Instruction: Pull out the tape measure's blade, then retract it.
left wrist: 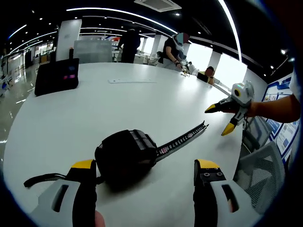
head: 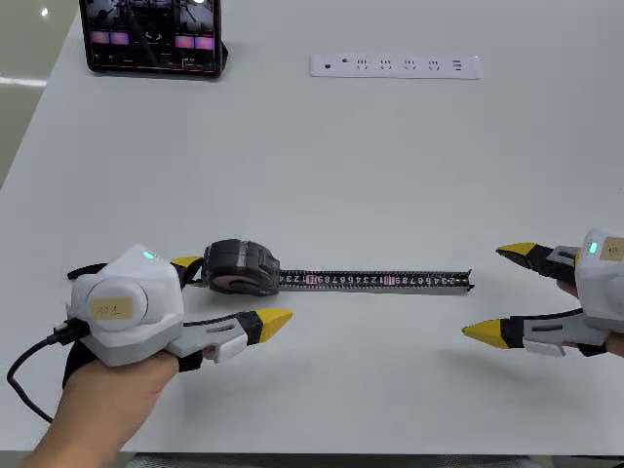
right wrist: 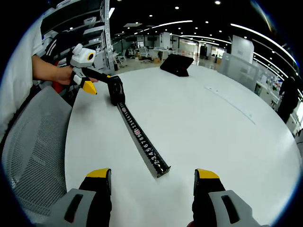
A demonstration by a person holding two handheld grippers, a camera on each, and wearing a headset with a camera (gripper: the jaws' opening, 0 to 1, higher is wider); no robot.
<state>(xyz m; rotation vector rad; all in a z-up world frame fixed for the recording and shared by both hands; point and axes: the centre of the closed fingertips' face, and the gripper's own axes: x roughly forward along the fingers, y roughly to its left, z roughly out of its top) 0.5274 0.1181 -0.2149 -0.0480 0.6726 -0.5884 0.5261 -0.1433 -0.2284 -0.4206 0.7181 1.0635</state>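
— Half done, I judge: the marked steel blade (head: 375, 281) lies pulled out of the black tape measure case (head: 240, 267), near the front edge of the white tabletop (head: 341, 146).
— And the tongs?
— Both released: the left gripper (head: 234, 290) around the case, the right gripper (head: 483, 292) beside the blade's tip. Retracting remains.

My right gripper (right wrist: 152, 173) has its jaws wide apart and empty, with the blade (right wrist: 139, 139) end flat on the white worktop (right wrist: 213, 132) just ahead between the yellow tips. The blade runs back to the black case (right wrist: 116, 90), with the left gripper (right wrist: 100, 81) at it. A dark tablet (right wrist: 177, 64) stands far off.
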